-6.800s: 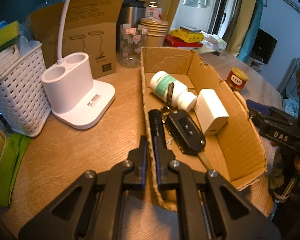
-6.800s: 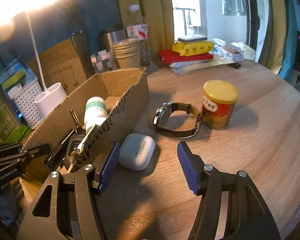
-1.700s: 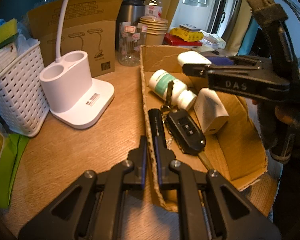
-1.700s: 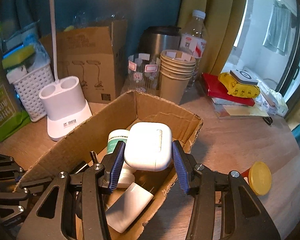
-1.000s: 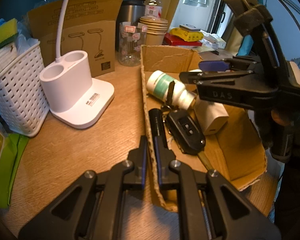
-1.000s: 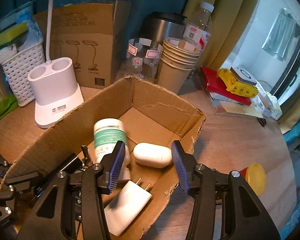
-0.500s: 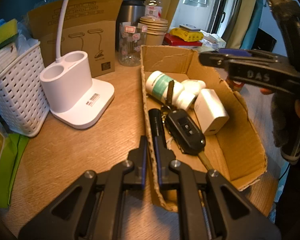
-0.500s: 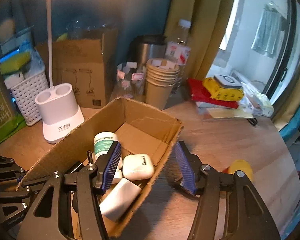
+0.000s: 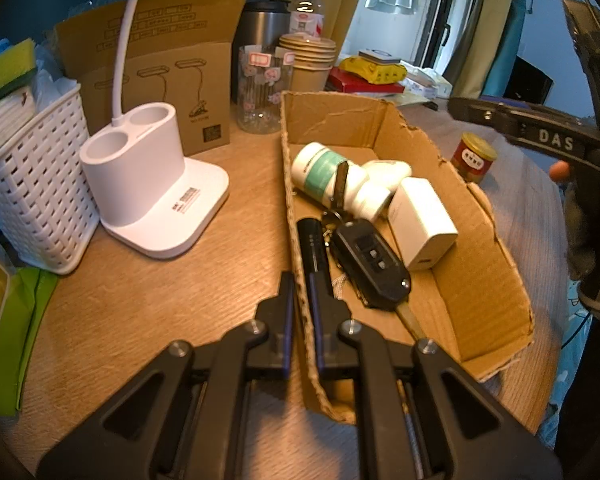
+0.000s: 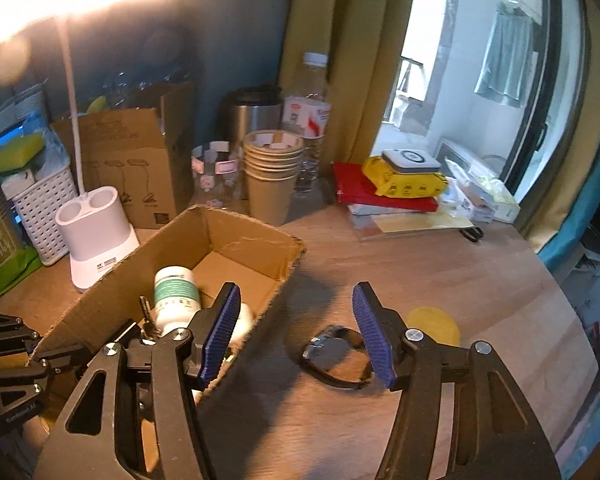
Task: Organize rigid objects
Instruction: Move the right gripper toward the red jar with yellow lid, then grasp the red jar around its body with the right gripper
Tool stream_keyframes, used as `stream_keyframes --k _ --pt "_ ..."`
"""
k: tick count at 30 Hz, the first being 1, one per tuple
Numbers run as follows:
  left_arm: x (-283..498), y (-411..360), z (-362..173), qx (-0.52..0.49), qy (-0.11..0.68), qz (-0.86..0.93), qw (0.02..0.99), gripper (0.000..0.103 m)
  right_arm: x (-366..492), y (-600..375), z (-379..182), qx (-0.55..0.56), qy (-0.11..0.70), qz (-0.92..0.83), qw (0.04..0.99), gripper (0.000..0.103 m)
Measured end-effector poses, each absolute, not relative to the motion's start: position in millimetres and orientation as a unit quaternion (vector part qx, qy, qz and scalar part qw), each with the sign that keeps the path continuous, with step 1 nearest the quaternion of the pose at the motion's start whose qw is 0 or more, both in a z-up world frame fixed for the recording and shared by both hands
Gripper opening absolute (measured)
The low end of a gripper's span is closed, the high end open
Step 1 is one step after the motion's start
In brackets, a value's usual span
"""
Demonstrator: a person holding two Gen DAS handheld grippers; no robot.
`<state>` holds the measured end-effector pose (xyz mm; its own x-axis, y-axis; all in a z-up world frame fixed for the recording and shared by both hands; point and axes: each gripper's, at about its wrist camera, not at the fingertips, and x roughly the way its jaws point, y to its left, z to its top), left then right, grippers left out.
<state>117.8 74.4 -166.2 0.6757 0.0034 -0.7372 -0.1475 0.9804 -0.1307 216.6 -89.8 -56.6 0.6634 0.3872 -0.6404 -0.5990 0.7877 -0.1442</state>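
A cardboard box (image 9: 480, 240) lies on the wooden table and holds a white pill bottle (image 9: 332, 178), a white earbud case (image 9: 392, 168), a white charger (image 9: 422, 224), a black car key (image 9: 372, 262) and a black flashlight (image 9: 314, 240). My left gripper (image 9: 300, 308) is shut on the box's left wall (image 9: 295, 248). My right gripper (image 10: 295, 332) is open and empty, above the table just right of the box (image 10: 235, 232). A black wristwatch (image 10: 336, 356) lies below it, with a yellow-lidded jar (image 10: 432, 326) beside; the jar also shows in the left wrist view (image 9: 472, 158).
A white lamp base (image 9: 155, 184), a white basket (image 9: 31, 184), a brown carton (image 9: 159, 88), a glass jar (image 9: 263, 88), stacked paper cups (image 10: 273, 172), a steel flask (image 10: 255, 114) and a water bottle (image 10: 310, 120) stand behind the box. Books and a yellow pack (image 10: 400, 184) lie at the back right.
My right gripper let go of the earbud case into the box, then rose and moved right, out over the table above the watch. My left gripper kept its hold on the box wall.
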Motion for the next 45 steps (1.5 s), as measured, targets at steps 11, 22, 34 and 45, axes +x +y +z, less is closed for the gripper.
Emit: stream_keyframes --k 11,22,34,45 --pt "118 74 -166 -0.09 0.401 0.041 0.911 0.009 223 -125 -49 -0.15 0.292 0.248 0.911 0.072" --pt "118 74 -166 -0.09 0.4 0.042 0.911 0.009 233 -157 -56 -0.135 0.282 0.225 0.923 0.08" --pt "117 74 -166 -0.09 0.4 0.041 0.911 0.01 260 -176 -85 -0.122 0.308 0.204 0.921 0.082" --pt "117 73 -165 -0.091 0.4 0.041 0.911 0.009 277 -177 -109 -0.127 0.332 0.206 0.912 0.082"
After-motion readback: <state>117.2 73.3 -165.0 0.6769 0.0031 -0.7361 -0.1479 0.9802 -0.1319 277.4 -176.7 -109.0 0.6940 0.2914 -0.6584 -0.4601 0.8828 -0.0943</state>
